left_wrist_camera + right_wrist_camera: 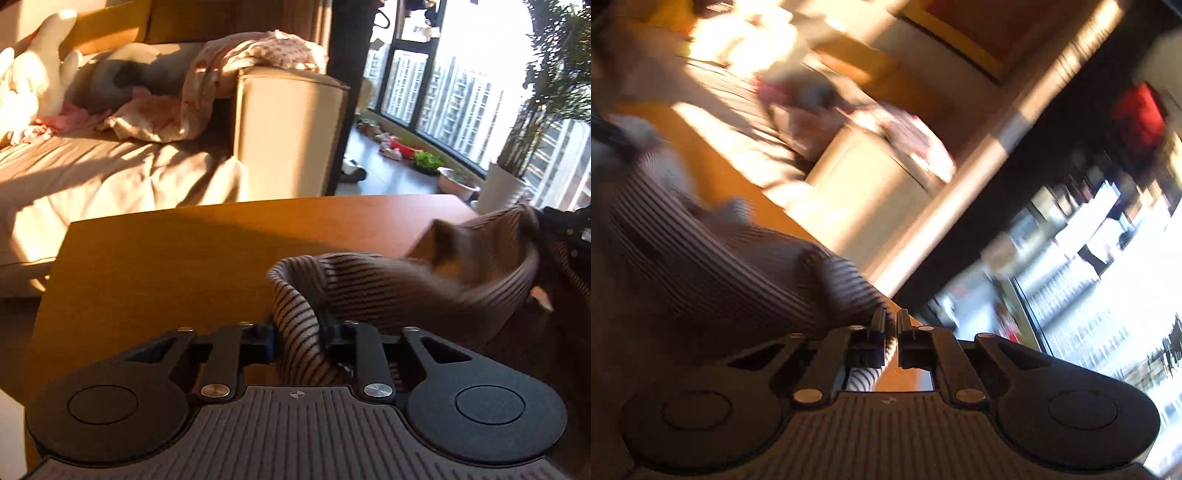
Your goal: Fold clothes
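Note:
A striped garment (406, 284) in brown and black hangs above the wooden table (166, 266). My left gripper (297, 334) is shut on a thick fold of it, and the cloth arches off to the right. There the other gripper (569, 229) shows dark at the frame's edge, against the cloth. In the tilted, blurred right wrist view, my right gripper (893, 326) is shut on a thin edge of the same striped garment (713, 266), which trails away to the left over the table (716, 170).
A beige sofa (288, 136) with crumpled cloths and a white plush toy (33, 85) stands beyond the table's far edge. Big windows, a white planter (502, 188) with a tall plant and small floor items lie at the right.

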A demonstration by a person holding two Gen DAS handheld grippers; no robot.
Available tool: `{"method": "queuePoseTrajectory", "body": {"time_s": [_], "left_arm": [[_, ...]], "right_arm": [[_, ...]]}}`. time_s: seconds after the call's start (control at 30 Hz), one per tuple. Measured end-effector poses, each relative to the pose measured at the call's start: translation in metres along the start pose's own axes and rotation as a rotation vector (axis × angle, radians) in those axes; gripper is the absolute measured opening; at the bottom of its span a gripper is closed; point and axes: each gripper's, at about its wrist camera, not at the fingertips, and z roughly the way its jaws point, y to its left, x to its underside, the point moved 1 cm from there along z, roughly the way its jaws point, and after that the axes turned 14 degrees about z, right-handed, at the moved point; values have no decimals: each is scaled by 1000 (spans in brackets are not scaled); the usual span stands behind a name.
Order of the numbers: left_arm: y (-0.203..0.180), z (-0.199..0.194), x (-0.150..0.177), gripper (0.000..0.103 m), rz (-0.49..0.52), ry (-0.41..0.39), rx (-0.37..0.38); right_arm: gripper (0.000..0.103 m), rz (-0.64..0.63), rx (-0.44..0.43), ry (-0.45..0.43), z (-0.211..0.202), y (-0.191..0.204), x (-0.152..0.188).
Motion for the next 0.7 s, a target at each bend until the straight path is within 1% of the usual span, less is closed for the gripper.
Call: {"method": "queuePoseTrajectory", "body": {"time_s": [0.03, 0.07, 0.1, 0.13, 0.2, 0.23, 0.27, 0.3, 0.33, 0.37, 0.4, 0.43, 0.47, 0.53, 0.6, 0.63, 0.67, 0.7], "left_arm": [[7, 7, -1, 18, 5, 9, -41], [13, 12, -2, 19, 6, 18, -78], [20, 15, -4, 19, -6, 26, -96], [24, 16, -4, 21, -25, 29, -102], [28, 8, -9, 35, -46, 18, -118], [29, 2, -11, 50, -50, 3, -132], [24, -5, -12, 66, -52, -11, -125], [16, -11, -11, 72, -53, -27, -101], [8, -18, -10, 80, -54, -42, -78], [0, -24, -9, 85, -55, -57, -54], [-8, -30, -8, 88, -56, -73, -30], [-16, -37, -7, 94, -57, -88, -6], [-24, -43, -6, 96, -59, -103, 18], [-41, -56, -5, 97, -61, -133, 65], [-57, -69, -3, 99, -63, -164, 113], [-65, -75, -2, 99, -64, -179, 137], [-76, -79, 3, 100, -53, -183, 164], [-90, -80, 11, 100, -32, -179, 194]], "right_arm": [[0, 48, 42, 38, 20, -13, 4], [0, 102, 55, 82, 35, -23, 8], [0, 160, 54, 117, 45, -32, 13], [0, 201, 46, 137, 48, -38, 18], [0, 279, 24, 165, 50, -49, 25], [1, 300, 2, 148, 39, -50, 24], [3, 321, -20, 130, 29, -52, 23], [6, 345, -47, 113, 18, -53, 21], [14, 377, -88, 97, 5, -55, 19], [20, 411, -139, 79, -10, -57, 19], [38, 441, -190, 62, -24, -59, 18], [54, 459, -239, 48, -33, -62, 16], [58, 466, -283, 41, -45, -61, 16], [71, 467, -361, 45, -74, -58, 20], [75, 461, -403, 53, -102, -55, 31], [75, 441, -417, 51, -118, -49, 36], [74, 398, -413, 46, -135, -42, 44], [71, 349, -415, 44, -151, -33, 53]]}}
